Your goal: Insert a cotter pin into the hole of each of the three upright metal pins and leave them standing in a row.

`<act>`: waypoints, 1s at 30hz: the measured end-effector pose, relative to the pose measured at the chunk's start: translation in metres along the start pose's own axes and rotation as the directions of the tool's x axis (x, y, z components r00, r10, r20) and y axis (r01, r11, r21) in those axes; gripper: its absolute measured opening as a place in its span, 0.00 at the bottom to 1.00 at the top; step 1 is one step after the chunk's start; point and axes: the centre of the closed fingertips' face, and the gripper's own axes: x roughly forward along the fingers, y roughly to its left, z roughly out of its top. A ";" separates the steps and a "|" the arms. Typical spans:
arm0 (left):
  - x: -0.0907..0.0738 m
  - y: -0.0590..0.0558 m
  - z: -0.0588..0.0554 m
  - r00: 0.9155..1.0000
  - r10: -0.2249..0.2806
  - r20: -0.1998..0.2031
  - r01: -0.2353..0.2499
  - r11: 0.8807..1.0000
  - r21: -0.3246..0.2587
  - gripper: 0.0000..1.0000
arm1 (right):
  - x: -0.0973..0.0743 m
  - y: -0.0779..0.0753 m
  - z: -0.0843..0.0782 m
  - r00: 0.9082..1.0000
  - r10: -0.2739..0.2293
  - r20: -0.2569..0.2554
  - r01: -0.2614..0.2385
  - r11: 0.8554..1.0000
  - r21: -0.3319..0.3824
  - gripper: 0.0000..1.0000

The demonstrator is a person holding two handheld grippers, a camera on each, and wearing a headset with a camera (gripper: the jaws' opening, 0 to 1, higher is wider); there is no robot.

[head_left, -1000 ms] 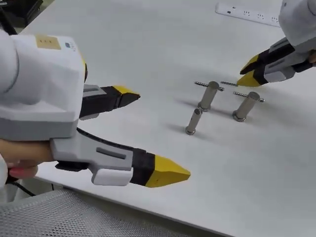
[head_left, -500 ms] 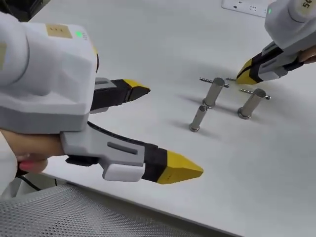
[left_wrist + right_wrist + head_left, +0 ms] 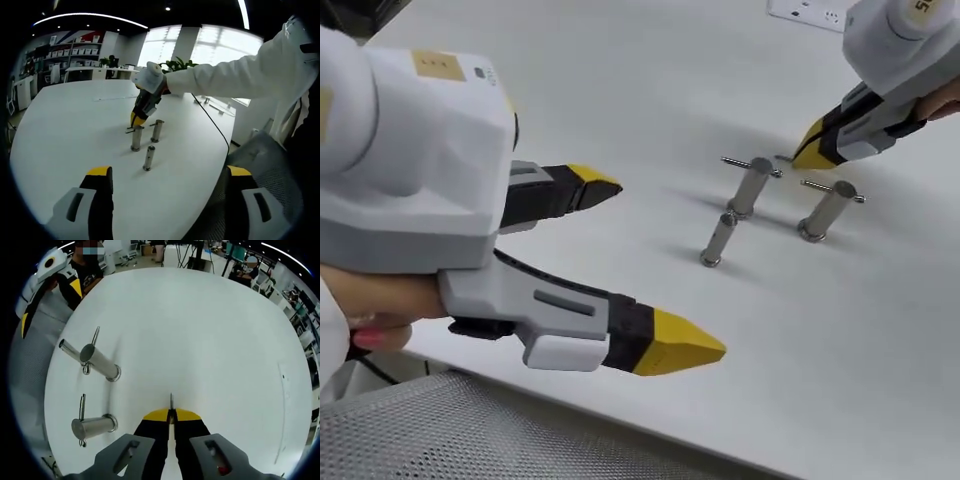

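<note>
Gripping a cotter pin, right tongs hover beside the metal pins; left tongs gape over the table edge.

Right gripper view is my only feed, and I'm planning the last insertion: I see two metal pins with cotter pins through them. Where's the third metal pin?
Observer: The third metal pin stands upright nearer the person than those two, with nothing visibly through it.
Operator: Is the left gripper steadying it?
Observer: No. The left gripper is open, holding nothing, short of it.
Operator: Do the three form a row?
Observer: No, a triangle in the head view: the left rear pin and right rear pin side by side, the third in front.
</note>
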 end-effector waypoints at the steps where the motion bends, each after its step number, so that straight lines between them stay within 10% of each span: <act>1: 0.000 0.001 0.000 1.000 0.003 0.002 -0.003 1.000 -0.002 0.91 | 0.000 -0.001 0.000 1.000 0.005 -0.004 -0.005 1.000 0.002 0.00; 20: -0.001 -0.002 0.003 1.000 0.006 0.024 -0.006 1.000 0.008 0.91 | 0.003 0.002 0.001 0.981 0.030 -0.192 -0.052 0.992 -0.113 0.00; 30: -0.002 -0.001 0.004 0.999 0.008 0.032 -0.008 1.000 -0.001 0.90 | 0.003 0.005 0.000 0.978 0.071 -0.198 -0.090 0.992 -0.087 0.00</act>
